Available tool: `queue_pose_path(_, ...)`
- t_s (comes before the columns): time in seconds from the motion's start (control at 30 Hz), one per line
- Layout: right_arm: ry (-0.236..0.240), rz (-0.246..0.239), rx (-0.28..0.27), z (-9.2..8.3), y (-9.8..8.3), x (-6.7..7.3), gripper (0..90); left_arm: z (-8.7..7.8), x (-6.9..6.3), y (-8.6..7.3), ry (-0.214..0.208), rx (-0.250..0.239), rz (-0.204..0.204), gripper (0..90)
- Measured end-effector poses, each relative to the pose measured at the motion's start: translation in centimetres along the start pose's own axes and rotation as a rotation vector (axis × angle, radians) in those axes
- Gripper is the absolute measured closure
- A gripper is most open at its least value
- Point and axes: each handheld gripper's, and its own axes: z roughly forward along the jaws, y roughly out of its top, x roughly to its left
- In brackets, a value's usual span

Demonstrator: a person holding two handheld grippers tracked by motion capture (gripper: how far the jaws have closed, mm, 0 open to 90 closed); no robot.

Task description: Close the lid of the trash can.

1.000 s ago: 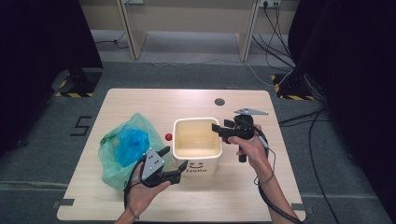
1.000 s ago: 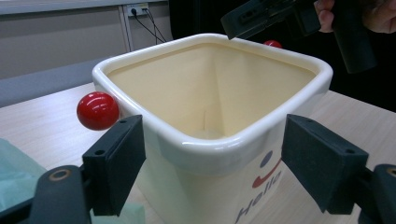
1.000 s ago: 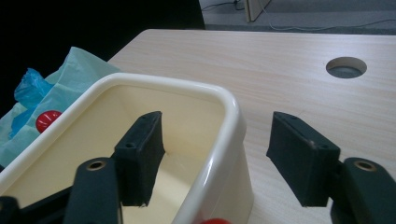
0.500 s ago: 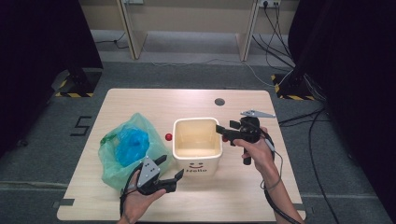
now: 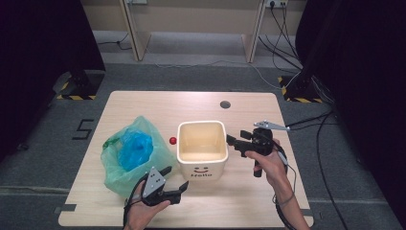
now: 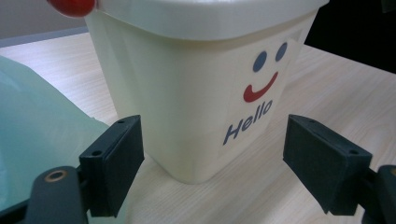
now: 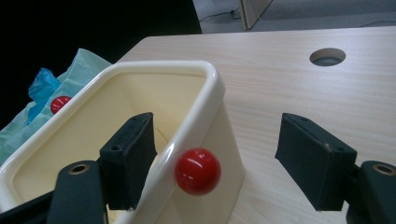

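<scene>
On the left of the bench (image 5: 143, 103), the green plastic bag (image 5: 129, 158) lies with something blue inside. The left hand-held gripper (image 5: 165, 191) has come down since a second ago and now stands released before the front of the cream "Hello" bin (image 5: 202, 153), which sits in the middle of the bench. The right hand-held gripper (image 5: 235, 143) has just been opening; in the right gripper view its jaws straddle the bin's wall and red knob (image 7: 197, 171) without pressing. I judge the bin is set free.
</scene>
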Motion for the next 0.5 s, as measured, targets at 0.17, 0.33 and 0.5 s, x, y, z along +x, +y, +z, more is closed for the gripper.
queue_pose_path(0.17,0.005,0.033,-0.016,-0.6,-1.1,-0.3,27.6,0.1,-0.3,-0.7,-0.003,0.024,0.010,19.5)
queue_pose_path(0.33,0.001,0.030,-0.024,-1.1,-1.5,-0.3,27.5,0.2,-0.5,-1.1,-0.009,0.037,0.017,19.6)
queue_pose_path(0.5,0.004,0.036,-0.030,-1.5,-1.8,-0.2,27.3,0.4,-0.6,-1.5,-0.014,0.051,0.013,19.6)
